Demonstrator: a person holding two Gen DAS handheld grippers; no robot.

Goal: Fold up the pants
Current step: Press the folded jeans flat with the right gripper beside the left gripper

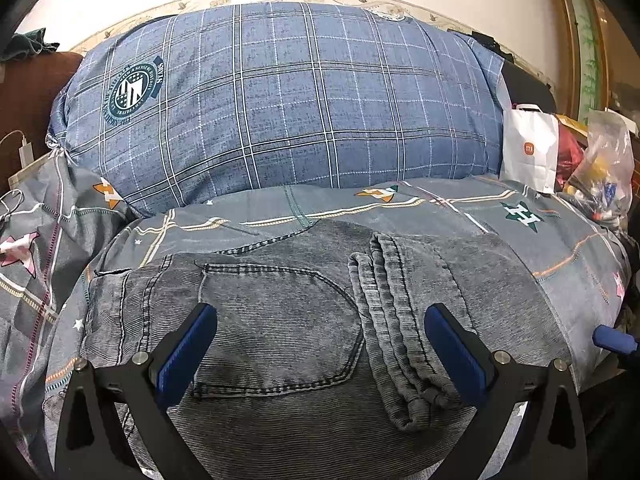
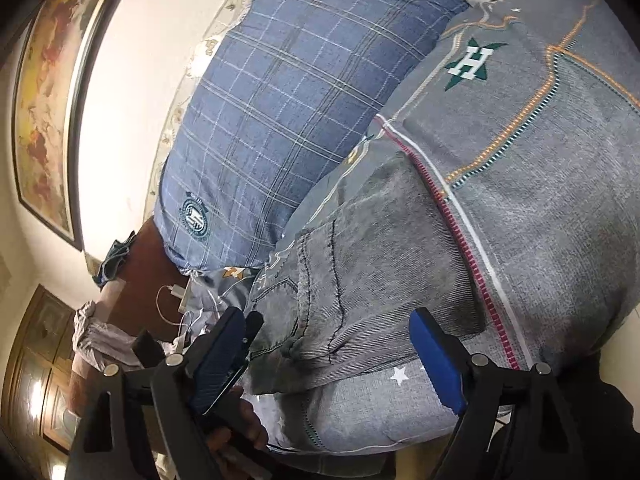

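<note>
Grey patterned bedding (image 1: 560,248) covers the bed, with a blue checked pillow (image 1: 280,100) against the wall behind it and a white paper bag (image 1: 530,148) beside the pillow. On the bedding lie the grey pants (image 1: 280,320), folded, back pocket up, with the hems doubled over on top. My left tool (image 1: 320,356) hovers over them with its blue pads spread apart, and my right tool (image 2: 332,364) is likewise spread wide at the pants' edge, gripping nothing.

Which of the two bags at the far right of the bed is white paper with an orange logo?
The white paper bag standing against the blue plaid pillow; the other one is clear crinkled plastic.
</note>
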